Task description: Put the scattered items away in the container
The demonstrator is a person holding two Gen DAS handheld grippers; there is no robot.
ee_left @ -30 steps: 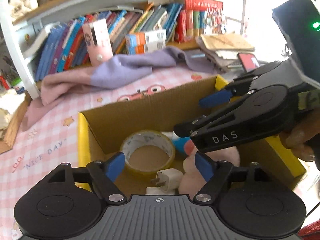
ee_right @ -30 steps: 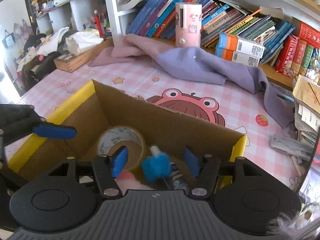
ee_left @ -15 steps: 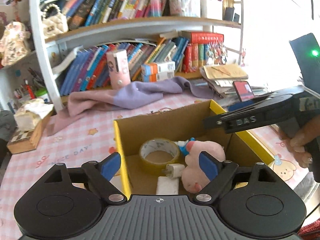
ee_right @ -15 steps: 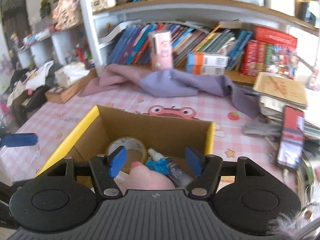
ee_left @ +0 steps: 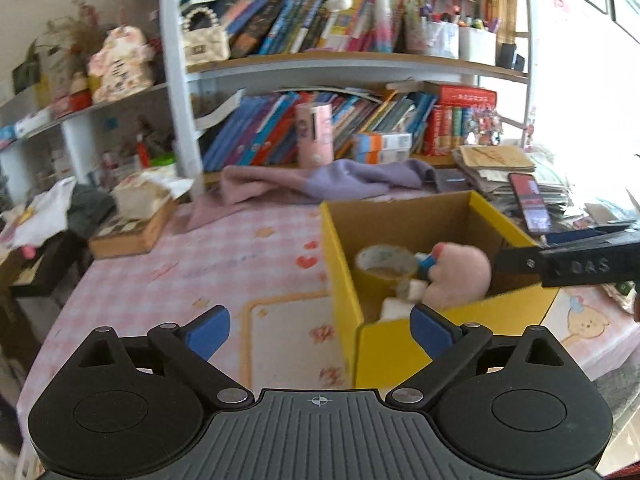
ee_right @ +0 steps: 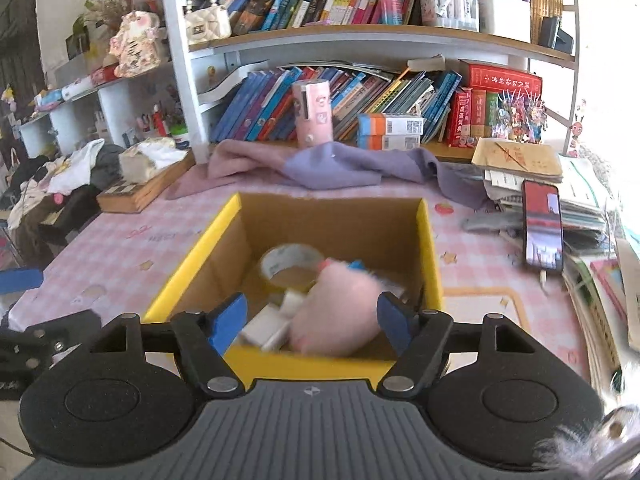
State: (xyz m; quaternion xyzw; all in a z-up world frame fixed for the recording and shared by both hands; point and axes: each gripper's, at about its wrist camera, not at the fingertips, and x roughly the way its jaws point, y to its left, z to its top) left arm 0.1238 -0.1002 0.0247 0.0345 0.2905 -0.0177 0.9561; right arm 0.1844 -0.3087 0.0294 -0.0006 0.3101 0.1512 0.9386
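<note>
An open cardboard box with yellow outer walls (ee_left: 396, 352) (ee_right: 192, 264) sits on the pink checked table. Inside lie a pink plush toy (ee_left: 460, 276) (ee_right: 340, 312), a roll of tape (ee_left: 384, 264) (ee_right: 292, 260), a white plug (ee_left: 408, 290), a white block (ee_right: 266, 326) and a blue-capped item (ee_left: 426, 260). My left gripper (ee_left: 320, 330) is open and empty, in front of the box's left corner. My right gripper (ee_right: 312, 316) is open and empty, above the box's near wall. Its black arm shows at the right of the left wrist view (ee_left: 572, 266).
A purple-pink cloth (ee_right: 340, 164) lies behind the box. A phone (ee_right: 542, 226) rests on stacked papers at the right. A wooden box (ee_right: 140, 192) and clothes lie at the left. Bookshelves (ee_right: 360, 40) stand along the back.
Both grippers have pulled back and up from inside the box, so the whole box and table now show. The left gripper has shifted left of the box. The items stay in the box.
</note>
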